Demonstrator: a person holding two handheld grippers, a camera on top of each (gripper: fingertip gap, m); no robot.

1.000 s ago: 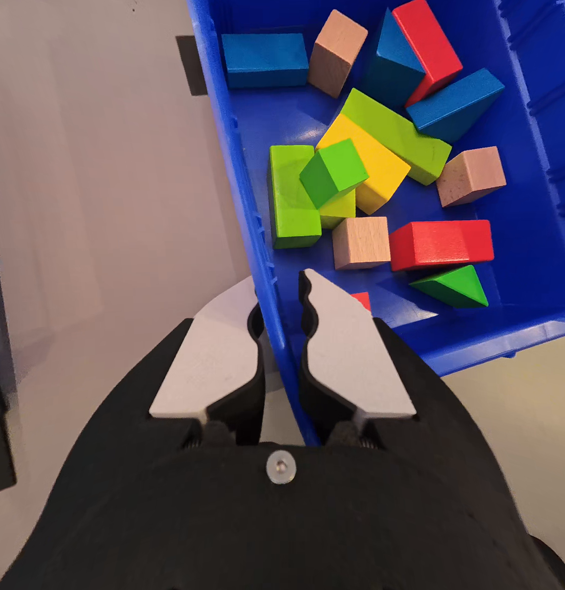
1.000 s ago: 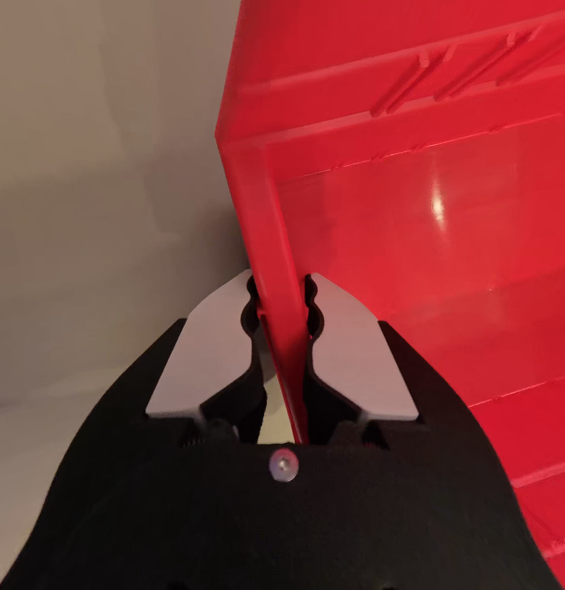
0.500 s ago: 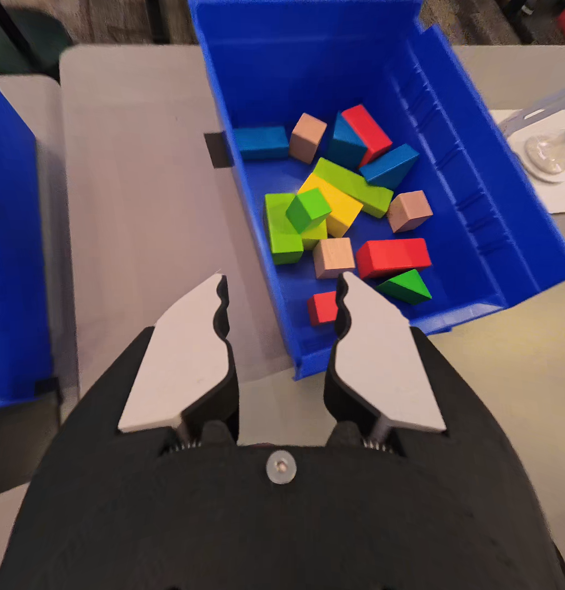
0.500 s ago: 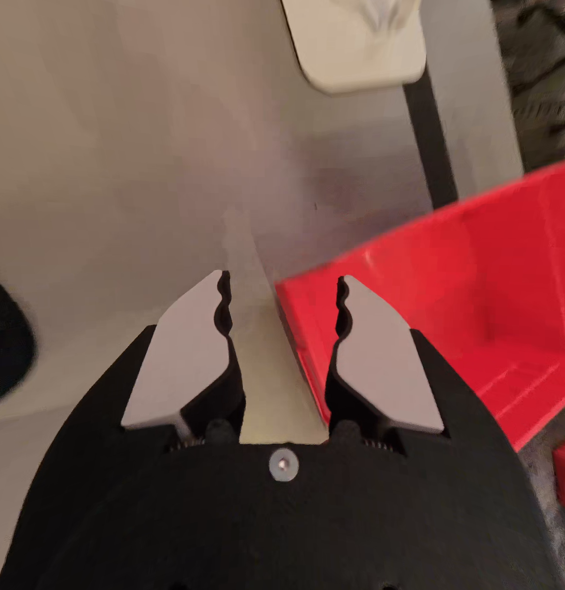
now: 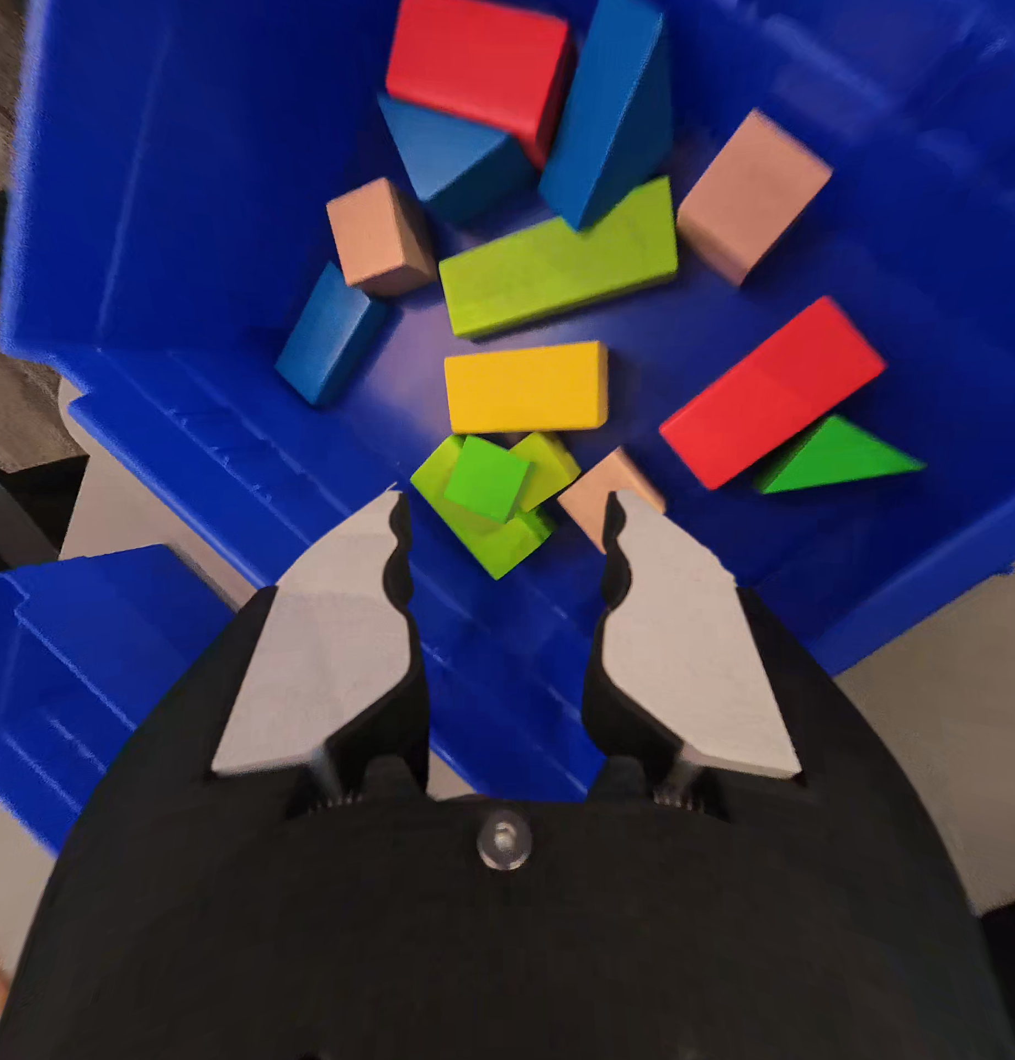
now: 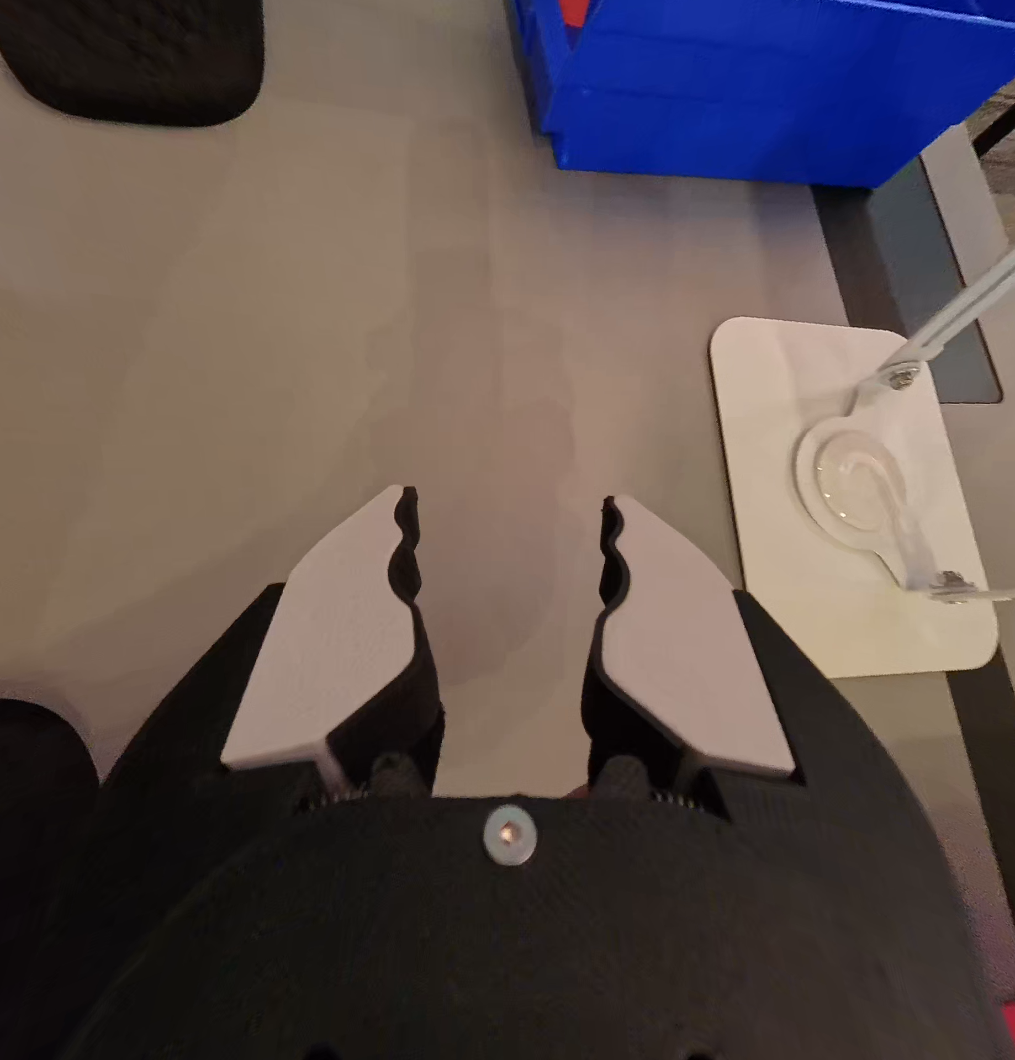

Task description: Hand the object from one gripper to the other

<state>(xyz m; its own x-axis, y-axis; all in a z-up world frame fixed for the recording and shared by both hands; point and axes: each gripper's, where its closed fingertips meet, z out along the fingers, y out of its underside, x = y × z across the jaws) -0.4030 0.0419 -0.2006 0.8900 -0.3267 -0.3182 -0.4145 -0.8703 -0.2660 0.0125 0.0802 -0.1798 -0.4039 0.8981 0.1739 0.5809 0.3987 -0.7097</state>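
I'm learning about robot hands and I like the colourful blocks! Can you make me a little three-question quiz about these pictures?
1. True or false: the left gripper is squeezing a block.
2. Which block lies right above the small green cube in the left wrist view? A) yellow block B) green wedge C) blue wedge
3. Fill in: under the right gripper there is only bare ____.

Key
1. False: its jaws stand apart above the blue bin, touching nothing.
2. A
3. Table; this gripper is open too.
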